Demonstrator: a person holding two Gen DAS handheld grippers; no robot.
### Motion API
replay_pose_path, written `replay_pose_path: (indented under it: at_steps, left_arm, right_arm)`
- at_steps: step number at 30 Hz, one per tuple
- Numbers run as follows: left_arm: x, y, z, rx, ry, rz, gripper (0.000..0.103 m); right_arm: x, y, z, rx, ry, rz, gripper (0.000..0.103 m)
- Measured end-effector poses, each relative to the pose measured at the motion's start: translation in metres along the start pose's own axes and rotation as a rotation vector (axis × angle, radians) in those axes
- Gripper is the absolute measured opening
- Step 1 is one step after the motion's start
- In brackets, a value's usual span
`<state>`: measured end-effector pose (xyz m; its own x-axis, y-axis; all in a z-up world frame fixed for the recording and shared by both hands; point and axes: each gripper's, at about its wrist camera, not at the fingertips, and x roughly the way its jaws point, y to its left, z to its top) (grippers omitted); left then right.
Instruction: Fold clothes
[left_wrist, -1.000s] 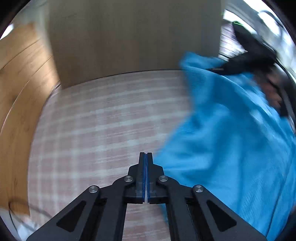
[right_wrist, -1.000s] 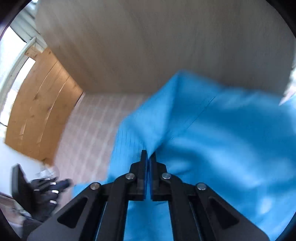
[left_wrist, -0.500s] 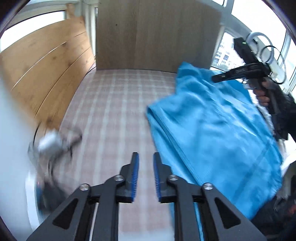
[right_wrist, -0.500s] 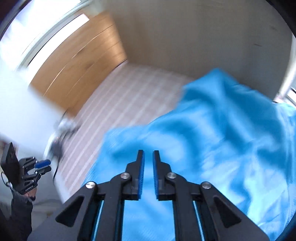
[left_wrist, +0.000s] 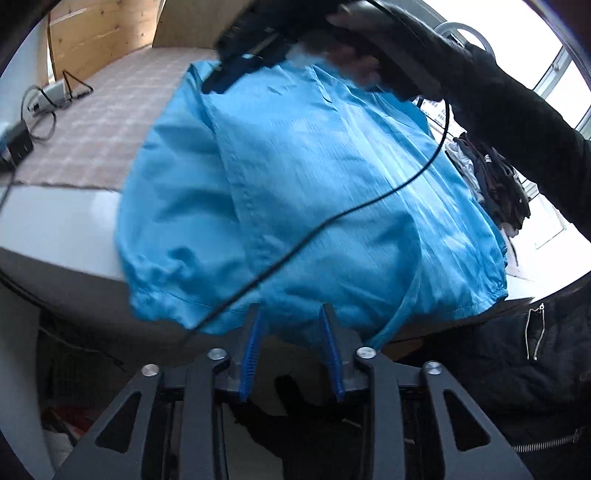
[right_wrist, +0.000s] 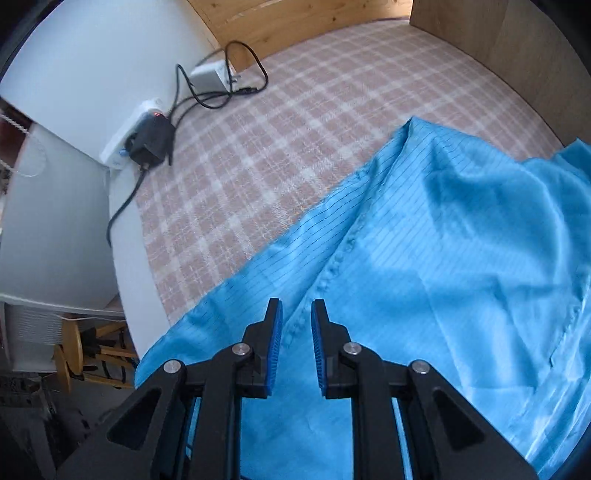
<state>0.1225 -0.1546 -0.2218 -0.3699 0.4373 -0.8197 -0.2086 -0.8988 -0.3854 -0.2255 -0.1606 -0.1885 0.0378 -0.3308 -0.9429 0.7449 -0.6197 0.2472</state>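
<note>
Checked cloth (right_wrist: 295, 122) under blue garment (right_wrist: 424, 258), far edge cut off; both grippers' jaws parted, empty.

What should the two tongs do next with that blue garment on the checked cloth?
Probably bring the left tongs forward to pinch the gathered hem of the blue garment that droops over the table edge. Both tongs have just been opening and hold nothing; the right tongs hover over a seam, and the garment lies rumpled, not yet folded flat.
</note>
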Motion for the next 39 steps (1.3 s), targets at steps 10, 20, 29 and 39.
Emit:
replay_pose_path:
  at_steps: [10,20,29,39]
  left_arm:
    - [-0.103,0.003,-0.09,-0.096,-0.035,0.206,0.033]
    - [-0.003,-0.002,-0.03,-0.077,-0.095,0.051,0.033]
    - [0.025,0.006,-0.019,-0.1,-0.068,0.028,0.032]
    - [0.025,0.012,-0.024,-0.132,-0.084,0.037,0.034]
  right_arm:
    - [-0.078,-0.022,-0.021,0.053,-0.089,-0.019,0.021]
    - [-0.017,0.002,-0.02,0.004,-0.099,-0.036,0.03]
    - [0.016,0.008,-0.011,0.007,-0.031,-0.044,0.03]
    - [0.028,0.006,-0.002,0.042,0.04,-0.124,0.03]
